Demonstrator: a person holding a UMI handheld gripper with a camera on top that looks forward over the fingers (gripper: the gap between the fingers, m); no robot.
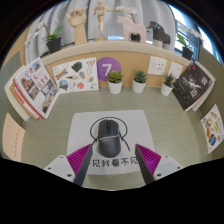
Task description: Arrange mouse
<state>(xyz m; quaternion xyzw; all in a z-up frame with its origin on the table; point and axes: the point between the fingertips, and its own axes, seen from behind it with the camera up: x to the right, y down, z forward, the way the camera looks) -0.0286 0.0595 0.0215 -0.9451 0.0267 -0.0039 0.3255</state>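
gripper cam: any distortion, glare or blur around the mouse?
Gripper view: strong fisheye, the wall shelf and booklets bow outward. Even soft light, no glare on the mouse; faint shadow on its white mat. Mouse reasonably sharp, just ahead of the open hand-held gripper; distant figurines soft.

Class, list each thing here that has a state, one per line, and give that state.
gripper: open, fingers either side of the mouse's near end, not pressing it
mouse: resting flat on the mouse pad
mouse pad: lying flat on the table
potted plants: upright
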